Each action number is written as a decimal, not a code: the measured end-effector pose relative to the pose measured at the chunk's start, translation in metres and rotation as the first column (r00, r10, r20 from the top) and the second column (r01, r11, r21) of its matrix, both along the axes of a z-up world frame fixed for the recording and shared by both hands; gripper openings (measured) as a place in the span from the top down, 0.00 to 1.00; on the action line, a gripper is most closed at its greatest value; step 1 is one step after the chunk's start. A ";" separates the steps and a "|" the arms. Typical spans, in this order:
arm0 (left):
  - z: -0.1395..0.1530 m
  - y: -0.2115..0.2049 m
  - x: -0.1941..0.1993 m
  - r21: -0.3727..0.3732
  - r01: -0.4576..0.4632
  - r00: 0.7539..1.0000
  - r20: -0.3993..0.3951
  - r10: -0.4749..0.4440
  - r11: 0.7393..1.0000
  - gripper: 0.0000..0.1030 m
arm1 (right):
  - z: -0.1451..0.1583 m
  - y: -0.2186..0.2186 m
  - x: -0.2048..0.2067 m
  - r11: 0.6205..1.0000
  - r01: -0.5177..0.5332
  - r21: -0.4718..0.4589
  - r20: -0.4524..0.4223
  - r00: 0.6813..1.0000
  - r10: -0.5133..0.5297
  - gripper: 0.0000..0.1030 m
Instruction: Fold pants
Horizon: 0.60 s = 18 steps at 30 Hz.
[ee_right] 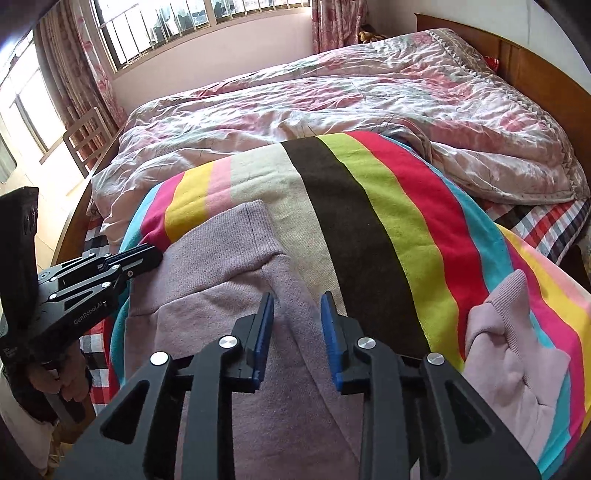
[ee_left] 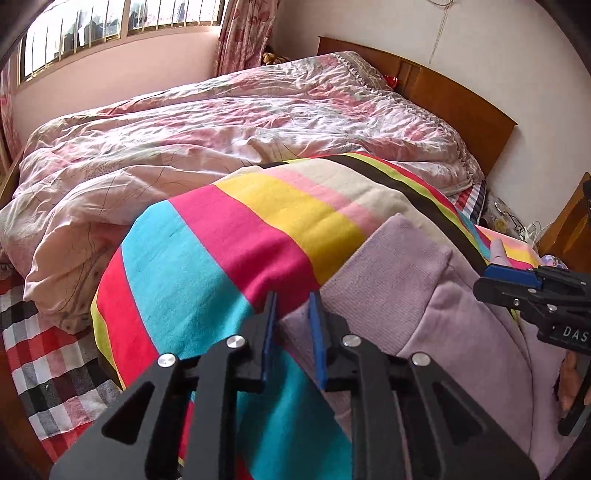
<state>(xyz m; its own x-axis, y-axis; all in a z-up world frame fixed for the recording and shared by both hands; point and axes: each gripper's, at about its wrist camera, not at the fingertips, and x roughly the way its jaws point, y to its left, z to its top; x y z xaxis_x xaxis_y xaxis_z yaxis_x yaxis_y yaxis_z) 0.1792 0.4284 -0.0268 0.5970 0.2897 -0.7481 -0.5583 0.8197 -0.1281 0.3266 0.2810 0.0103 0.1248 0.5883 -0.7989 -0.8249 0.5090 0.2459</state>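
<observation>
Lilac knit pants (ee_left: 443, 306) lie on a bright striped blanket (ee_left: 229, 243) at the near edge of the bed. In the right wrist view one leg with its ribbed cuff (ee_right: 240, 236) stretches away and the other leg (ee_right: 517, 354) lies bunched at the right. My left gripper (ee_left: 293, 299) is open and empty, its tips over the pants' left edge where it meets the blanket. My right gripper (ee_right: 297, 299) is open and empty above the pants' middle. Each gripper shows in the other's view, the right one (ee_left: 517, 284) and the left one (ee_right: 122, 266).
A rumpled pink floral duvet (ee_left: 221, 140) covers the far bed. A wooden headboard (ee_left: 461, 107) runs along the right. A plaid sheet (ee_left: 40, 350) shows at the bed's left edge. Barred windows (ee_right: 166, 26) and a wooden chair (ee_right: 85, 136) stand beyond the bed.
</observation>
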 end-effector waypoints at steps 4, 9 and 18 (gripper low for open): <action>0.036 -0.030 -0.026 0.092 0.000 0.990 0.138 -0.013 0.996 0.14 | 0.037 -0.093 0.015 0.980 0.152 0.132 -0.030 0.988 -0.149 0.30; 0.044 -0.087 -0.006 0.028 0.294 0.943 0.153 -0.295 0.955 0.07 | 0.013 -0.219 0.040 0.878 0.446 0.172 -0.252 0.882 -0.398 0.32; 0.003 -0.105 0.019 -0.075 0.344 0.939 0.028 -0.343 0.936 0.09 | -0.044 -0.214 0.051 0.825 0.546 0.147 -0.427 0.787 -0.445 0.92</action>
<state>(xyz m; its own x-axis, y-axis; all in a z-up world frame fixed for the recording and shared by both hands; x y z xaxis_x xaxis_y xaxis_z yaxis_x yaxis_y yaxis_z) 0.1979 0.3231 -0.0238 0.6603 0.0069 -0.7510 -0.2426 0.9483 -0.2046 0.3776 0.0669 -0.0338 0.1909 0.7083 -0.6796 -0.3010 0.7012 0.6463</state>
